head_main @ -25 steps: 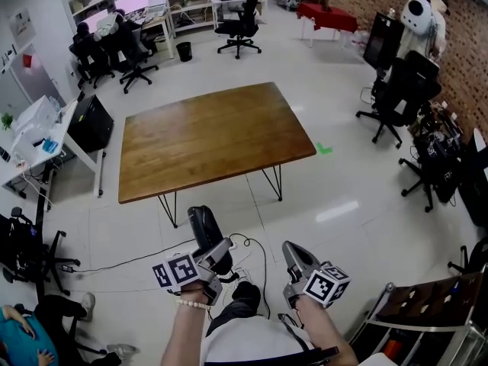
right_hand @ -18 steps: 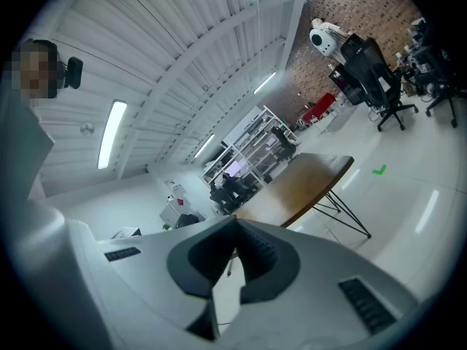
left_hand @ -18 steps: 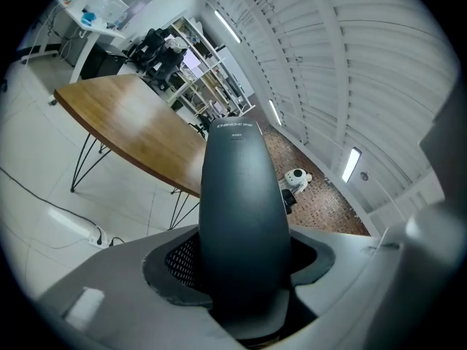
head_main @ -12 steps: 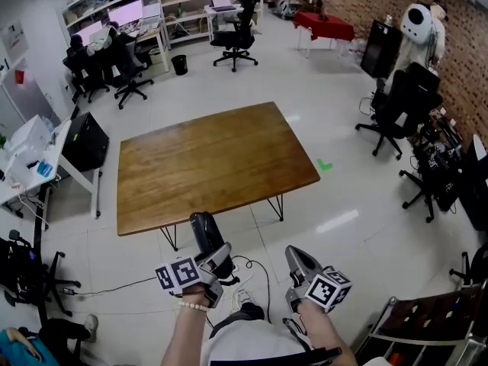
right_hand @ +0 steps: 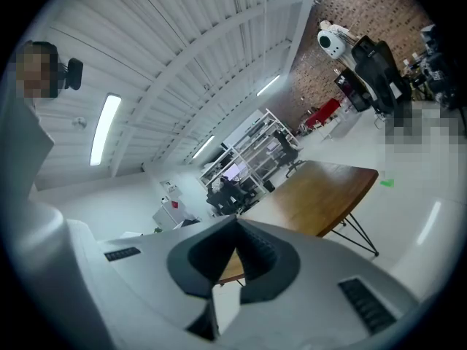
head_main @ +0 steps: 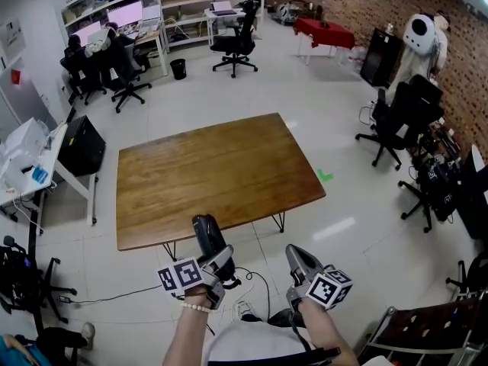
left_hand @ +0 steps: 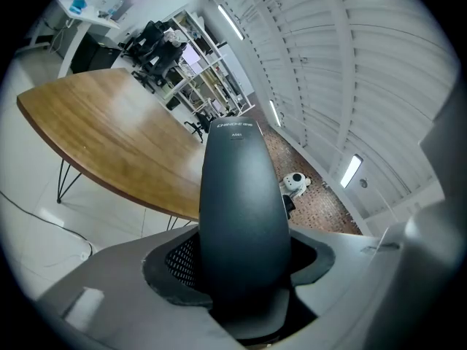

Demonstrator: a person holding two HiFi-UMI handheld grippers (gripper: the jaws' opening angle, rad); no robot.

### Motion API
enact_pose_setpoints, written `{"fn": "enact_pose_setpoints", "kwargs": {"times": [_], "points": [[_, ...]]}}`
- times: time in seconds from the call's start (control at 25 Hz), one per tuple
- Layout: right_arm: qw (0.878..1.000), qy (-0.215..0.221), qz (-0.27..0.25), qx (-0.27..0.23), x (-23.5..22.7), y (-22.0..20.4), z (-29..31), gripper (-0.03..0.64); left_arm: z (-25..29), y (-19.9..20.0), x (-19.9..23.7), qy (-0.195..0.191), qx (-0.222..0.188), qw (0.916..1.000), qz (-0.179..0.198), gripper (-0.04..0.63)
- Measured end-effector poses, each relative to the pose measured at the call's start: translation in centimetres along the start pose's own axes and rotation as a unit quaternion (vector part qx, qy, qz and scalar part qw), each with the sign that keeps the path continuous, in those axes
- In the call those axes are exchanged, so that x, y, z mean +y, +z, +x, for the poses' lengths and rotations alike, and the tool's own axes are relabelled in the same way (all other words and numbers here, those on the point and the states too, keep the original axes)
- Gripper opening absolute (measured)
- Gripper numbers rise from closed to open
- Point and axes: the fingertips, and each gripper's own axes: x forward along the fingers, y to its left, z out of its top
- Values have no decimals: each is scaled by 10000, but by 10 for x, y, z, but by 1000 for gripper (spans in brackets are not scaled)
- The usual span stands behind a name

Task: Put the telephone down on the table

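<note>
A black telephone handset (head_main: 206,237) sticks up and forward out of my left gripper (head_main: 214,261), whose jaws are shut on its lower end. In the left gripper view the handset (left_hand: 242,210) fills the middle, clamped between the pads (left_hand: 169,259). The brown wooden table (head_main: 213,170) stands ahead with a bare top; the handset's tip is just short of its near edge. My right gripper (head_main: 296,258) hangs level beside the left one, over the floor, jaws closed tip to tip with nothing between them. In the right gripper view (right_hand: 235,223) the table (right_hand: 321,188) lies ahead.
Black office chairs (head_main: 236,40) and desks with monitors (head_main: 126,14) line the back wall. A red-covered table (head_main: 326,30) and a white robot figure (head_main: 419,33) are at the back right, more chairs (head_main: 400,124) on the right. A cable (head_main: 255,261) lies on the floor below.
Both grippers have moved forward together towards the table, which now sits closer and lower in the head view. The handset stays clamped in the left gripper.
</note>
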Motion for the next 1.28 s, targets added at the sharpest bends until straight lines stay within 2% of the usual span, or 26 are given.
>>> {"fn": "enact_pose_setpoints", "kwargs": {"times": [0.28,0.68,1.04,1.28], "points": [[9999,55,-119,62,9,3,18,3,2,23,6,-24,-106,9999,-11,295],[9996,189,-71,190,-13,17,43,3,28,41,7,44,-213,9998,-20,295],[9974,602,-93,396,-31,50,103,3,73,81,11,258,-393,9989,50,296],[9964,687,-12,501,-50,66,140,3,102,107,16,378,-435,9983,32,296]]}}
